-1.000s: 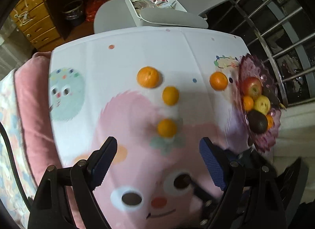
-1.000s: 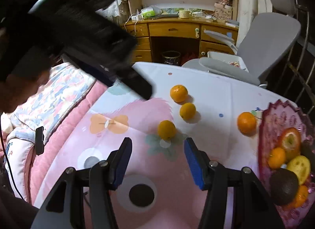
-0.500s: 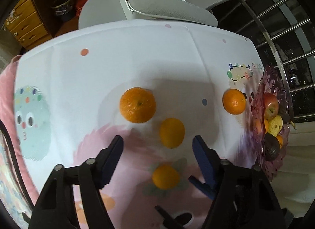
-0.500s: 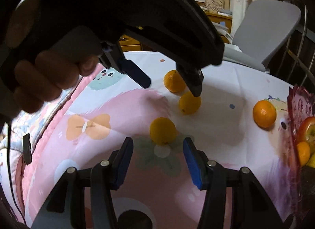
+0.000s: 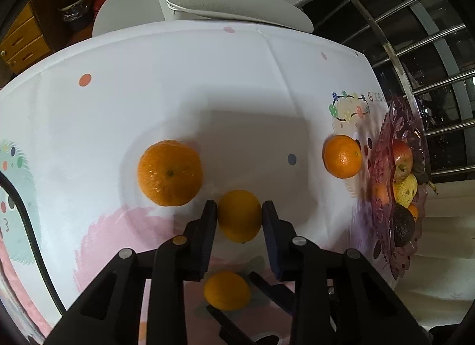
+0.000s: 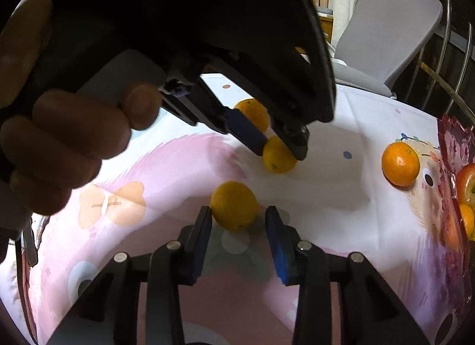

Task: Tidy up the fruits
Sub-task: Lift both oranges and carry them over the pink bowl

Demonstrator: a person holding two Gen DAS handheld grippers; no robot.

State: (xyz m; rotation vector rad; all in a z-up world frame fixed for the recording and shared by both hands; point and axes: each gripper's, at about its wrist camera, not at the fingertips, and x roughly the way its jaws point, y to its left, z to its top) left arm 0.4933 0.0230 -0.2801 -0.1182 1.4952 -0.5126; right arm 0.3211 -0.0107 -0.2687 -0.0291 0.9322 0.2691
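Now, two pickups at once. Left gripper (image 5: 239, 208) shut tight on the middle orange (image 5: 240, 216), pads square on its flanks, fruit resting on the tablecloth (image 5: 178, 78) just beside the large orange (image 5: 169, 173). Right gripper (image 6: 239, 211) closing round the near orange (image 6: 234, 205): one pad at the skin, the other just shy of it, so no grip yet.

Finish the right-hand squeeze before lifting. Keep both pads across the widest part of the fruit (round, smooth peel, likely to squirt forward out of a pinch set too low or too near the tips). Press just enough to dent the peel slightly; probably easy to bruise. Lift straight up with both hands and draw them apart, being crowded together over the cloth. Avoid nudging the large orange with the left on the way up. Then carry rightward to the purple fruit bowl (image 5: 397, 125) at the table edge, passing over rather than into the far-right orange (image 5: 342, 156) lying just beside its rim. Lower into a free spot beside the apple (image 5: 402, 156) and release only once settled, to prevent rolling.
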